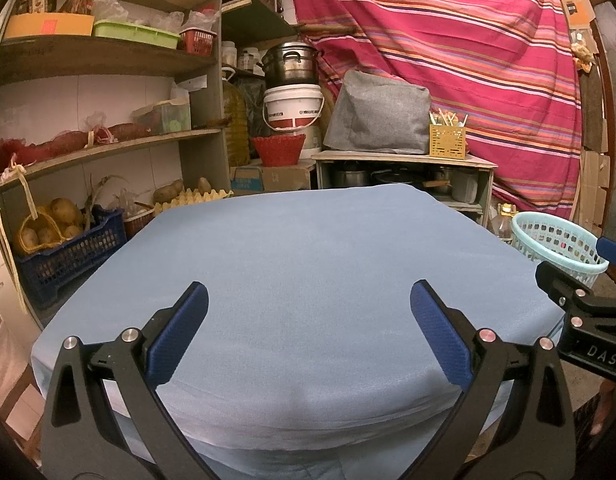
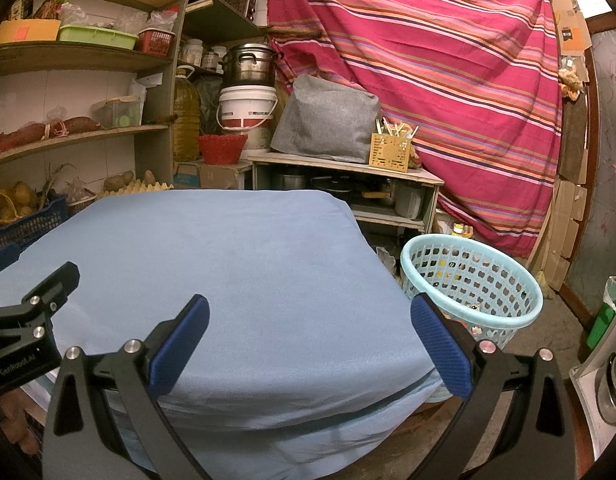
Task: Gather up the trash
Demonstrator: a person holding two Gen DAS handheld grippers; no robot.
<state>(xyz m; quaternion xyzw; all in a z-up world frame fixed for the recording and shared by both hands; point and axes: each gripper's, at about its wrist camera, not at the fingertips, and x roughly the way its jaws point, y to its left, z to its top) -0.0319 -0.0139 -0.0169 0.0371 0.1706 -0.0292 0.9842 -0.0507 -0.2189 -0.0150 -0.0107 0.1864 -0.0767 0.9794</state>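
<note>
A table under a light blue cloth [image 1: 300,264] fills the middle of both views [image 2: 228,264]; no trash shows on it. A pale turquoise plastic basket [image 2: 473,280] stands on the floor to the table's right, with small scraps inside; it also shows in the left wrist view [image 1: 555,246]. My left gripper [image 1: 308,320] is open and empty above the table's near edge. My right gripper [image 2: 308,320] is open and empty over the table's near right corner, with the basket just beyond its right finger. Each gripper's body shows at the other view's edge.
Shelves [image 1: 104,140] with boxes, potatoes and a blue crate [image 1: 68,256] stand at the left. A low wooden stand [image 2: 343,164] with a grey bag, a pot and a white bucket is behind the table. A striped red cloth [image 2: 427,60] hangs at the back.
</note>
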